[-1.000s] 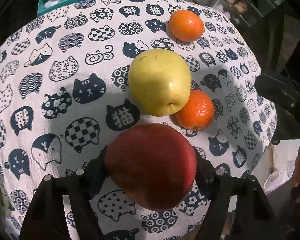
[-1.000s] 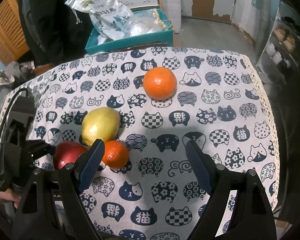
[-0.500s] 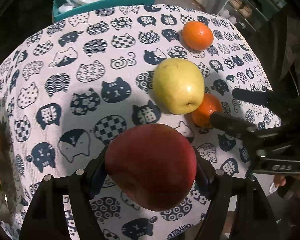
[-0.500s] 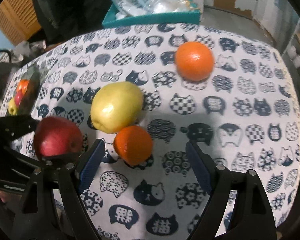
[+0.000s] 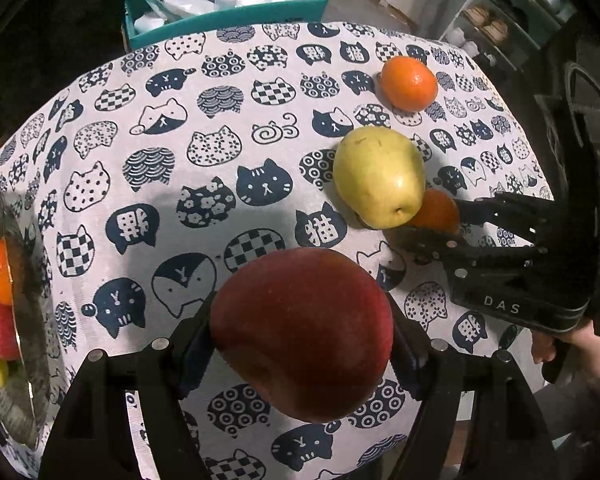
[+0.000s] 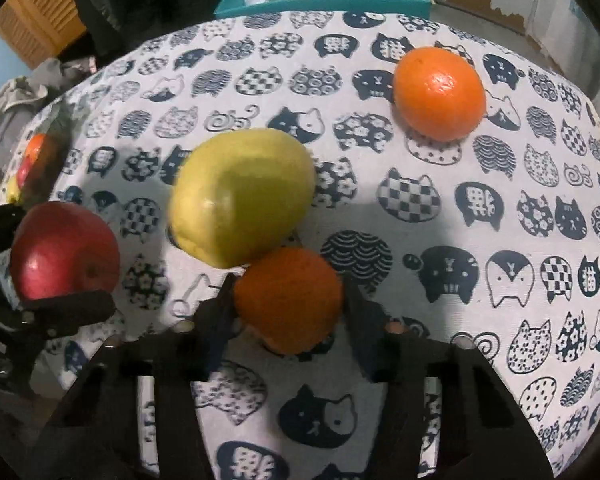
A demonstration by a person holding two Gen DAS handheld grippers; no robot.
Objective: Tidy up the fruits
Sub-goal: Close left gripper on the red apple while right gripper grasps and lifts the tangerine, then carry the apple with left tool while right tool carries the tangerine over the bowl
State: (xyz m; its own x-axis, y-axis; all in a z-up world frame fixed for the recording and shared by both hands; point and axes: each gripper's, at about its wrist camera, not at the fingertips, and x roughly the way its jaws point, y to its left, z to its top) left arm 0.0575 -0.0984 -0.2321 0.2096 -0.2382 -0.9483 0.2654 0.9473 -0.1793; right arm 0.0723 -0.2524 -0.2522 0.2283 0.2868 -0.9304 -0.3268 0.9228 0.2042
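L gripper (image 5: 302,336) pinches the red apple (image 5: 302,334) betw. both pads, held up off the cat-print tablecloth (image 5: 220,152). R gripper (image 6: 288,300) is pressed onto the small orange (image 6: 288,298), w/ a pad on either side; its jaws just closed in on it. That orange sits on the cloth, touching the near side of the yellow pear (image 6: 242,196). A 2nd orange (image 6: 439,94) lies far right, well apart from the pear. At the left edge of the L view, a metal bowl (image 5: 24,320) holds more fruit. A teal box (image 5: 228,16) w/ plastic bags stands past the far table edge.
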